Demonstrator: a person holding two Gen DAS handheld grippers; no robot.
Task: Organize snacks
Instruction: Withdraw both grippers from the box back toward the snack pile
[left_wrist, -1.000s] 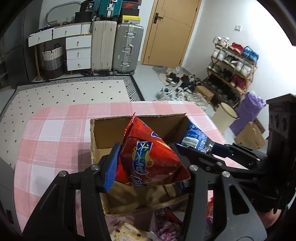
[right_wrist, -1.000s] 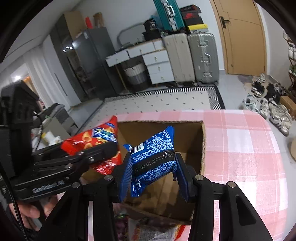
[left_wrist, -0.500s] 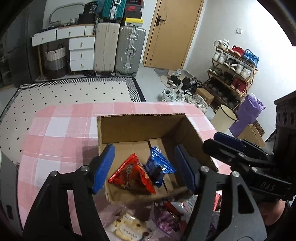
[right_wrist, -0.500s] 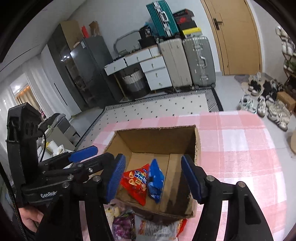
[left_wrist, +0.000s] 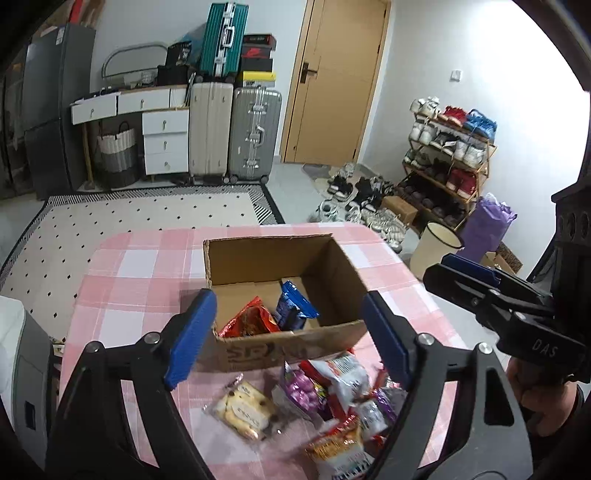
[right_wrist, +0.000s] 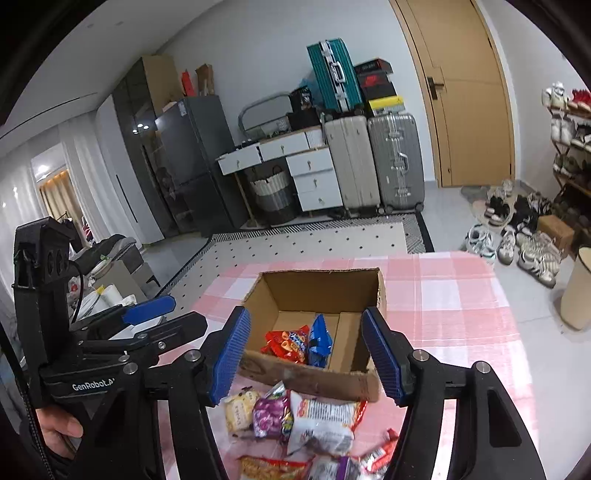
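Now both tools hang empty above the near edge of the pink-and-white checked tablecloth (left_wrist: 122, 280). The left gripper (left_wrist: 286, 336) has just been opening, its blue pads wide apart with nothing between them; the right gripper (right_wrist: 308, 354) has likewise just been opening and grips nothing. Directly beneath and slightly nearer than their fingertips lies the loose heap of snack packets (right_wrist: 295, 421): a clear pack of pale biscuits (left_wrist: 242, 408) on the left of the heap, a purple wrapper (right_wrist: 269, 411) beside it, a white crinkled bag (right_wrist: 319, 417) in the middle with its long axis running roughly near to far, and an orange-yellow pack (left_wrist: 338, 448) nearest of all. The biscuits sit closer under the left tool, the white bag closer under the right, I'd judge, so each hand would have to dip down and back toward the person. Just beyond the heap stands the open brown cardboard box (left_wrist: 332, 258), holding a red crisp bag (right_wrist: 286, 343) and a blue packet (right_wrist: 319, 341) side by side. Farther off, suitcases (left_wrist: 253, 133) line the wall.
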